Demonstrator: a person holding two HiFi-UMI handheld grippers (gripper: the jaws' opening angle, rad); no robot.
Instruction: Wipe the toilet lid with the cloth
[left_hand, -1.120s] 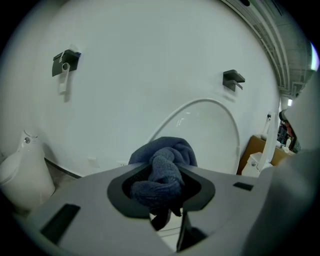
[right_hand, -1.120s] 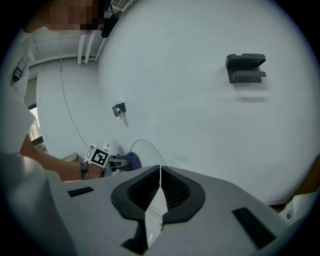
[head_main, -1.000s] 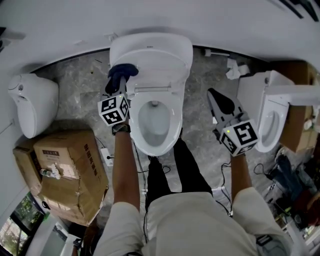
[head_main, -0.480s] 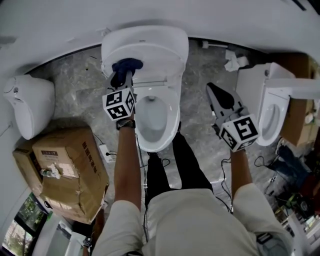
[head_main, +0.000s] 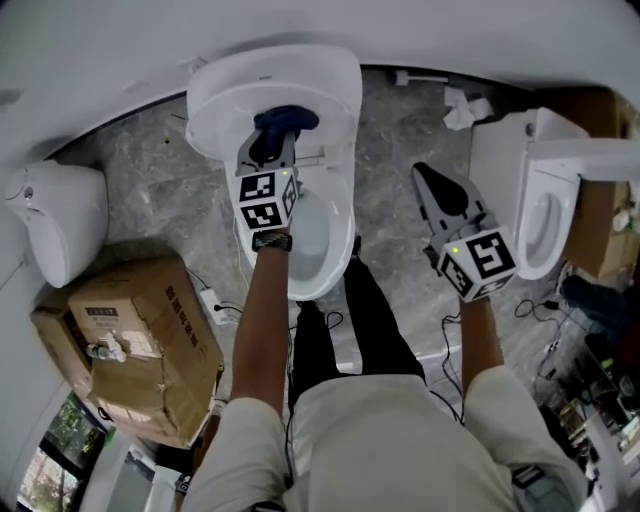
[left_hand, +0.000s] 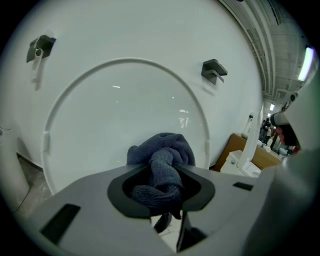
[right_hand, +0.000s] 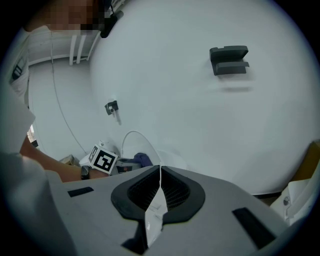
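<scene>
Since a second ago the left gripper (head_main: 275, 142) has gone across the toilet lid (head_main: 225, 95), from the lid's left edge to near its middle, and the cloth (head_main: 286, 121) has gone with it. The jaws pinch the dark blue cloth, which is bunched up and sticks out in front of them. In the left gripper view the cloth (left_hand: 162, 157) lies against the inner face of the raised lid (left_hand: 100, 115).

The right gripper (head_main: 427, 183) has almost the same place as before. It hangs over the grey floor (head_main: 395, 140), to the right of the toilet bowl (head_main: 322, 235) and well apart from the lid. Its jaws are pressed together with nothing between them (right_hand: 159, 187).

To the left of the person stands a cardboard box (head_main: 140, 340), and beyond it a white fixture (head_main: 60, 215). A second toilet (head_main: 540, 215) stands at the right, near the right gripper. Crumpled paper (head_main: 462, 108) lies on the floor between the two toilets, close to the wall.
</scene>
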